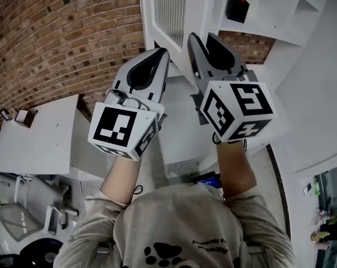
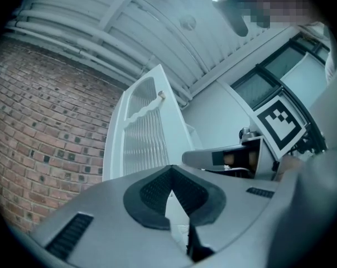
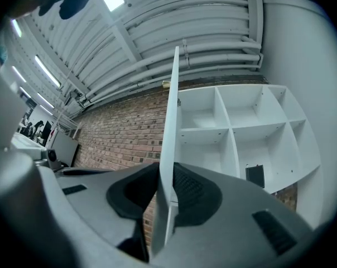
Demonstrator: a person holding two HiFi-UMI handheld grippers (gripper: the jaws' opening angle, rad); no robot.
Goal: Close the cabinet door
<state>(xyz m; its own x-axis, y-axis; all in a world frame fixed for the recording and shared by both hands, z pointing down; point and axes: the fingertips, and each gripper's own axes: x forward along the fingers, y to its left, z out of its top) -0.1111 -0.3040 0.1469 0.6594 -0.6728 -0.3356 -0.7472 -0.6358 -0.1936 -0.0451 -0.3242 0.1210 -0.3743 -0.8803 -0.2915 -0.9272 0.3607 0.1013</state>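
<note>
Right gripper (image 3: 166, 175) pinches the cabinet door (image 3: 171, 110) edge; left gripper (image 2: 169, 169) is closed up, empty. I'd swing it steadily right toward the shelves (image 3: 241, 133).

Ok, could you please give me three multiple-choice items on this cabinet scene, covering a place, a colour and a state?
1. Where is the black box? A in a cabinet compartment; B hanging on the door; C on the floor.
2. What colour is the cabinet door? A brown; B white; C black.
3. What is between the jaws of the right claw? A nothing; B a cup; C the door's edge.
Answers: 1 A, it sits inside a compartment; 2 B, frame and panel are white; 3 C, the right gripper view shows it there.
</note>
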